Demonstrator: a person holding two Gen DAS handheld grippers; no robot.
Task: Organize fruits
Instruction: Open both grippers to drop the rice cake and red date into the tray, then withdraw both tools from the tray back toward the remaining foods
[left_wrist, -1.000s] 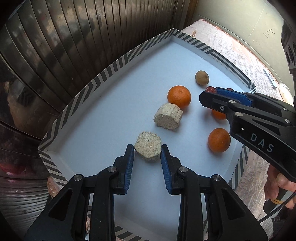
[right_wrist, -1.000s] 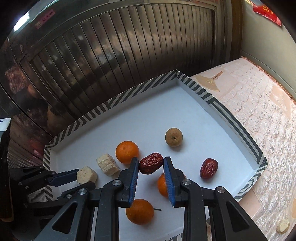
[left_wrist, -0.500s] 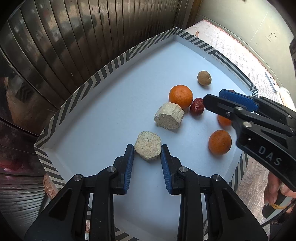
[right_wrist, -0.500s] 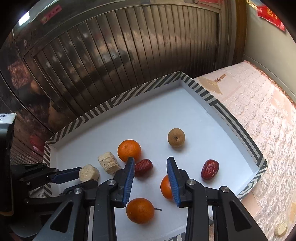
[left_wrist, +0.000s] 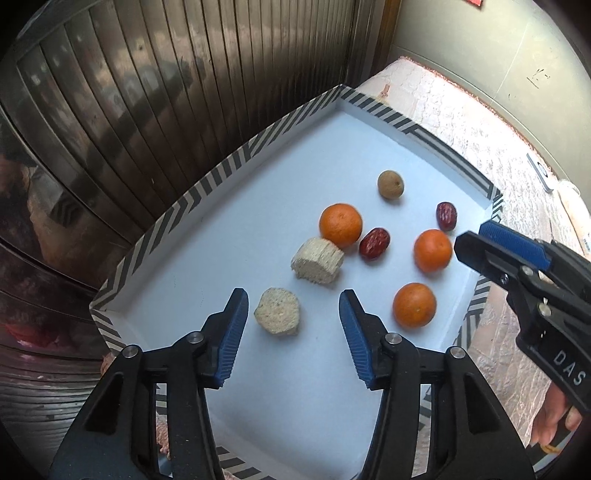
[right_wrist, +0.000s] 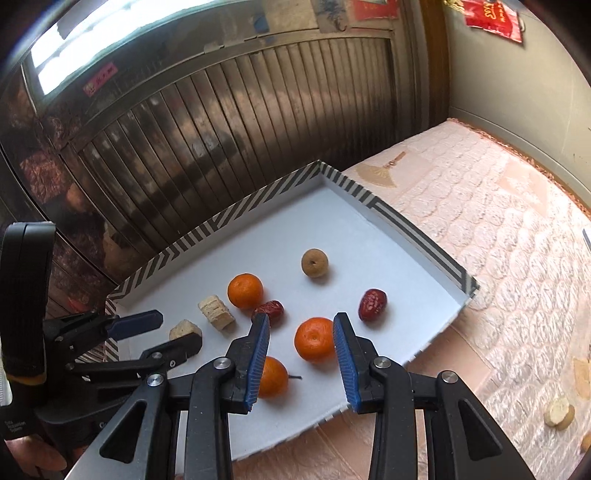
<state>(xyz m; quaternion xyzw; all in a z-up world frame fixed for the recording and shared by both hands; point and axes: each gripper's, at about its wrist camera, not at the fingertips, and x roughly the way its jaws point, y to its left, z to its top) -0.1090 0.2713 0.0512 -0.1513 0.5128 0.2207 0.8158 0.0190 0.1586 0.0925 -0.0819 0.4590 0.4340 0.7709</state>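
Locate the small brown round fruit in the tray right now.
In the right wrist view, the brown round fruit sits alone toward the tray's far side, beyond the orange and red date.

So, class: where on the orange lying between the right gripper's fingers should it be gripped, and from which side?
Grip the orange across its widest middle, coming from above. It is round, so lower or higher contact would slip. The open right gripper already straddles it.

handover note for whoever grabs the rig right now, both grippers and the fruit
Left gripper: open, empty, a cane piece lying between its fingers.
Right gripper: open, empty, above an orange.
In the tray: three oranges, two red dates, a longan, two cane pieces, loosely mixed.
Done: everything visible sits in the tray.
Left: grouping by kind, likely.
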